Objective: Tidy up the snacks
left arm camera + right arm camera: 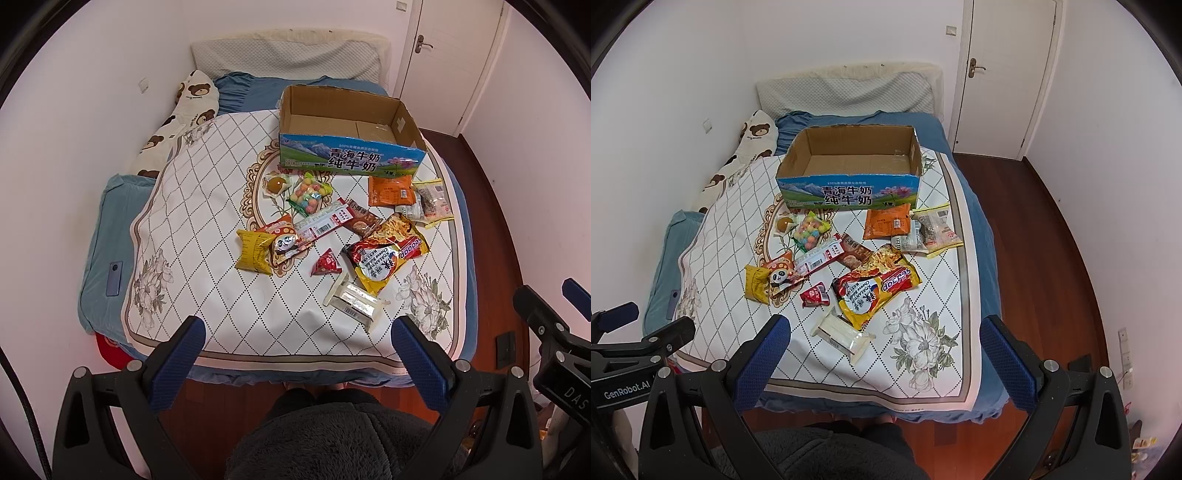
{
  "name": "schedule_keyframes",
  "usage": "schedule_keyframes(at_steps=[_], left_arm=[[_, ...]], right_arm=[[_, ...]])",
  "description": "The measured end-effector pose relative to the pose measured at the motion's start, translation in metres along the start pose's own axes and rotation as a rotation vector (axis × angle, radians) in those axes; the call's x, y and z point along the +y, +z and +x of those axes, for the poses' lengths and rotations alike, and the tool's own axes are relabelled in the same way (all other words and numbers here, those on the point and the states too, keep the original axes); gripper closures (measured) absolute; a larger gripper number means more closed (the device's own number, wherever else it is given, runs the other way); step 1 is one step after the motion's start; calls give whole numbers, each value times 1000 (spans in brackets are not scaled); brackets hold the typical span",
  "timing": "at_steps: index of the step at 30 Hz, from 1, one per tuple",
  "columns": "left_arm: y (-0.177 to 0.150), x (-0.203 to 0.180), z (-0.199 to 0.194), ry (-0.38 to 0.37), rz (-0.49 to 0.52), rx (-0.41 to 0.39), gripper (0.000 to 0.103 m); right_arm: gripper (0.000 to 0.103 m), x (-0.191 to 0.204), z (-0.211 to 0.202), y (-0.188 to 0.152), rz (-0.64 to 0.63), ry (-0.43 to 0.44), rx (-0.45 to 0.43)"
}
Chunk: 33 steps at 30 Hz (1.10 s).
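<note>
Several snack packets lie scattered on a white quilted mat (207, 206) on the bed. An open, empty cardboard milk box (347, 129) (849, 166) stands behind them. Nearest me lie a clear wafer pack (354, 301) (846, 334), a red-yellow noodle packet (388, 251) (875, 288) and a small red packet (325, 263) (815, 295). A yellow packet (253, 251) lies left; an orange packet (391, 190) lies right. My left gripper (297, 334) and right gripper (884, 332) are both open and empty, held above the bed's near edge.
Pillows (288, 59) and a bear-print cushion (177, 122) lie at the head and left of the bed. A phone (114, 278) rests on the blue bedding at left. Wood floor (1052, 240) and a white door (1008, 74) are to the right.
</note>
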<state>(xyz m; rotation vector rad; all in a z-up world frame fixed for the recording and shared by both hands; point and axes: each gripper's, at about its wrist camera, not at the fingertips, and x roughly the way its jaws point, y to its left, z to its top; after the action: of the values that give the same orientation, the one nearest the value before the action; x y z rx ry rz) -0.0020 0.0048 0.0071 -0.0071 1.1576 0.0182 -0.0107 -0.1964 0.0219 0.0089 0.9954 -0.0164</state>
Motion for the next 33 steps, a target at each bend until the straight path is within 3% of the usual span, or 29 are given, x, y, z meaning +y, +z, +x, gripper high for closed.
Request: schedule_keyframes(at_steps=[10, 16, 22, 27, 30, 33], left_arm=[[1, -1, 0, 0, 0, 1, 0], [7, 1, 13, 17, -7, 8, 0], [21, 18, 64, 127, -4, -6, 0], [34, 38, 126, 227, 48, 39, 0], [47, 47, 171, 254, 116, 90, 0], [60, 57, 209, 220, 125, 168, 0]], right_arm=[[0, 1, 2, 1, 11, 8, 9], [0, -9, 34, -1, 81, 55, 60], [0, -20, 122, 1, 221, 103, 165], [0, -20, 228, 4, 328, 142, 298], [0, -19, 288, 4, 381, 143, 358], [0, -16, 334, 6, 432, 145, 398]])
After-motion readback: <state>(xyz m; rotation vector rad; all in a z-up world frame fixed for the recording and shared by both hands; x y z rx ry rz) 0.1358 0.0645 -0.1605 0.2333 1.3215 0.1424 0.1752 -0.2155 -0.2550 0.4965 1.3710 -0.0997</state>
